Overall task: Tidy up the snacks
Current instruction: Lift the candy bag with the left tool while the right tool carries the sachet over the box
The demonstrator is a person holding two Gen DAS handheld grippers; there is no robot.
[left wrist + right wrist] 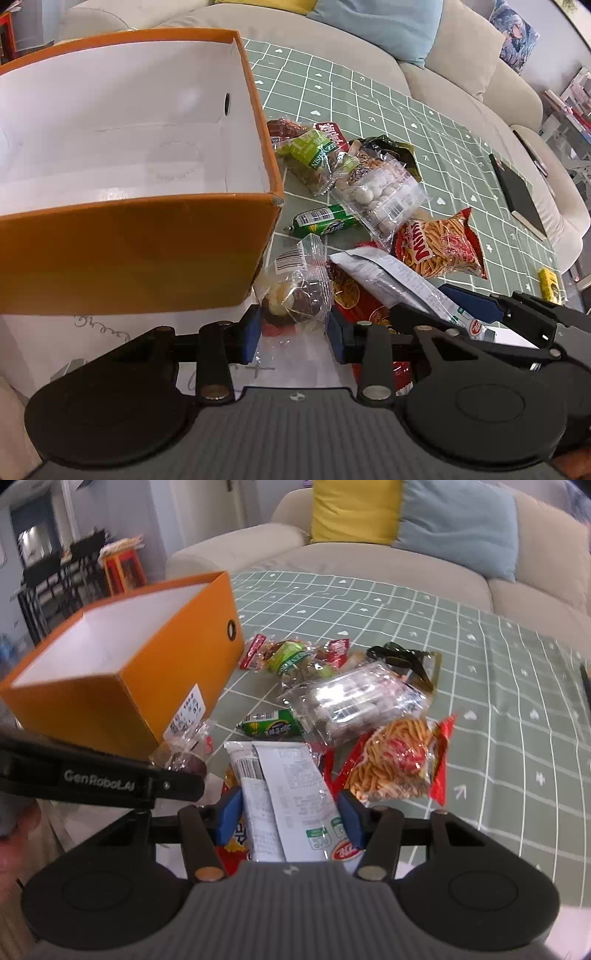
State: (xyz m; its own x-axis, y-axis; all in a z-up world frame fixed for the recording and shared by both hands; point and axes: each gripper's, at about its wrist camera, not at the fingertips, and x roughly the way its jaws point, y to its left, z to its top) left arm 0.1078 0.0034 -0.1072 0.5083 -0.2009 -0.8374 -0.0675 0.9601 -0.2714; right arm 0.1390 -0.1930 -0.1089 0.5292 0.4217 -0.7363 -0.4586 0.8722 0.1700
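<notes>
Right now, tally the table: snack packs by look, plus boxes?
Clear bags: 3, e.g. white candies bag
Printed or foil packs: at least 6, e.g. Mimi chips
Orange box: 1, nothing visible inside
Total: at least 10; the overlapping pile hides some.

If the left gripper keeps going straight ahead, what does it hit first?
Probably the clear candy bag already between the left gripper fingers; beyond it lies the green snack stick. Depth is uncertain.

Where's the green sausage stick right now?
In both views the green sausage stick lies on the checked tablecloth, just right of the orange box, beside the clear bag of white candies and beyond both tongs.
</notes>
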